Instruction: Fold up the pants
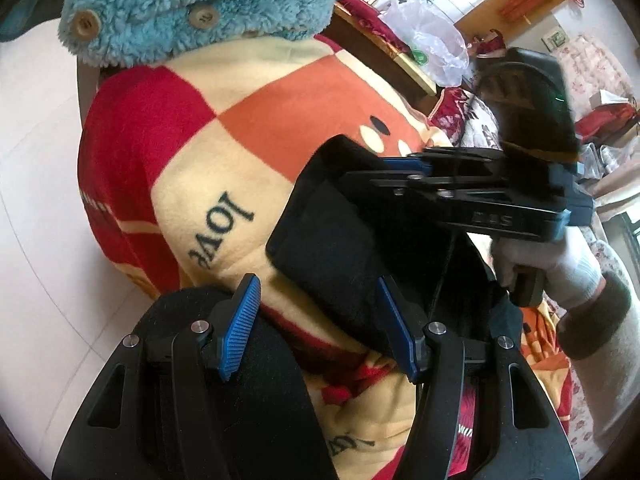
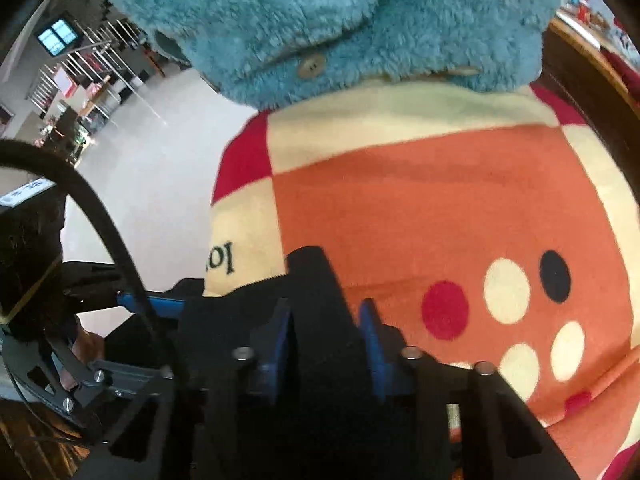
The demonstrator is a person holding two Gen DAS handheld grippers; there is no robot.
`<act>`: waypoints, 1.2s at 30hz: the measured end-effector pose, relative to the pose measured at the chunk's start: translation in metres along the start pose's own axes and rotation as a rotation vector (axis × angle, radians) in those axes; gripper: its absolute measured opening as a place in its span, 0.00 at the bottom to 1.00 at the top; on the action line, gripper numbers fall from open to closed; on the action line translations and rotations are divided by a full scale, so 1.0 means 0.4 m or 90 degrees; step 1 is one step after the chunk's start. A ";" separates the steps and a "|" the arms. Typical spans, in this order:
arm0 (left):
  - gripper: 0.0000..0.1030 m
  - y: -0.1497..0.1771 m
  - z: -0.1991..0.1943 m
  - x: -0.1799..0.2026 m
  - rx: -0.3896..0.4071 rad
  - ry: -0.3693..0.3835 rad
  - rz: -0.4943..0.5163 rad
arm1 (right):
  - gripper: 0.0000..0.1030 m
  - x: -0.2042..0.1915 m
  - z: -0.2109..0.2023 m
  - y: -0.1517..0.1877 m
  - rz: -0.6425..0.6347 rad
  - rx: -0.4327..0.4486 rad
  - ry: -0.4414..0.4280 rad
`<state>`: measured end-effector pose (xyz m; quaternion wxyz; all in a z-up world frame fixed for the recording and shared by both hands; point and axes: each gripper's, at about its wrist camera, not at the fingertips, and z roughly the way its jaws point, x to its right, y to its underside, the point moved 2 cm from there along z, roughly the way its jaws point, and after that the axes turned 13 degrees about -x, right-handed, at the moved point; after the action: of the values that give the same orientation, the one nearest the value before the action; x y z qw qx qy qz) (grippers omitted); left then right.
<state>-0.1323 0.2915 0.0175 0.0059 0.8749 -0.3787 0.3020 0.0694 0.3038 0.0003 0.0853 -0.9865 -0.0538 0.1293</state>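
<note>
Two grippers worked over the checked fleece blanket (image 1: 248,128), my landmark. The black pants (image 1: 336,248) lay folded on the blanket's near part, below its "love" lettering (image 1: 224,236). My right gripper (image 2: 324,320) had its fingers (image 2: 370,340) clenched on a raised fold of pants cloth. My left gripper (image 1: 316,324) was released, fingers (image 1: 238,324) spread apart, one over the blanket, the other beside the pants' edge, gripping nothing. A teal fluffy garment (image 1: 192,0) sat at the blanket's far end. To fold well, I judged I should keep the pinch firm, carry the layer flat across, and pin the crease with the left.
</note>
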 end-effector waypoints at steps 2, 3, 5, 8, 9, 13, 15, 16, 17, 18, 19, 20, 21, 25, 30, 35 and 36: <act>0.58 -0.006 0.003 0.003 0.001 -0.006 0.002 | 0.20 -0.006 -0.033 0.015 -0.001 0.031 -0.006; 0.58 -0.009 0.004 0.004 0.004 -0.008 0.004 | 0.19 -0.010 -0.051 0.024 -0.001 0.045 -0.007; 0.58 -0.013 -0.001 0.008 0.017 -0.015 0.013 | 0.19 -0.019 -0.092 0.046 -0.001 0.078 -0.012; 0.64 -0.022 -0.009 0.024 0.047 -0.021 0.049 | 0.18 -0.029 -0.148 0.077 0.003 0.122 -0.017; 0.65 -0.027 -0.011 0.029 0.054 -0.018 0.059 | 0.18 -0.035 -0.164 0.087 0.005 0.132 -0.018; 0.70 -0.059 0.008 0.049 0.062 0.036 0.100 | 0.18 -0.037 -0.205 0.118 0.019 0.164 -0.035; 0.70 -0.079 0.034 0.053 0.044 0.064 0.109 | 0.18 -0.045 -0.215 0.122 0.027 0.173 -0.037; 0.70 -0.087 0.044 0.053 0.038 0.081 0.112 | 0.18 -0.047 -0.215 0.123 0.031 0.175 -0.036; 0.70 -0.092 0.047 0.052 0.037 0.088 0.111 | 0.18 -0.047 -0.216 0.124 0.033 0.177 -0.038; 0.69 -0.096 0.046 0.054 0.039 0.098 0.115 | 0.18 -0.047 -0.218 0.126 0.035 0.178 -0.041; 0.66 -0.098 0.040 0.060 0.046 0.108 0.123 | 0.18 -0.047 -0.215 0.118 0.034 0.177 -0.040; 0.54 -0.097 0.027 0.074 0.056 0.115 0.139 | 0.18 -0.046 -0.215 0.118 0.034 0.179 -0.040; 0.43 -0.094 0.017 0.090 0.059 0.112 0.158 | 0.18 -0.047 -0.222 0.121 0.036 0.183 -0.041; 0.23 -0.070 -0.055 0.194 0.113 0.065 0.263 | 0.18 -0.048 -0.259 0.144 0.045 0.209 -0.038; 0.20 -0.041 -0.116 0.327 0.141 0.078 0.340 | 0.18 -0.055 -0.361 0.233 0.072 0.274 -0.031; 0.19 -0.013 -0.086 0.467 0.118 0.095 0.418 | 0.18 -0.054 -0.445 0.385 0.126 0.338 -0.013; 0.19 0.001 -0.076 0.490 0.111 0.097 0.436 | 0.18 -0.049 -0.457 0.431 0.145 0.352 -0.011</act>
<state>-0.0444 0.1693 0.1469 -0.1421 0.6695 -0.6209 0.3822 0.1132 0.1043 0.1477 0.3353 -0.9243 0.0942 0.1562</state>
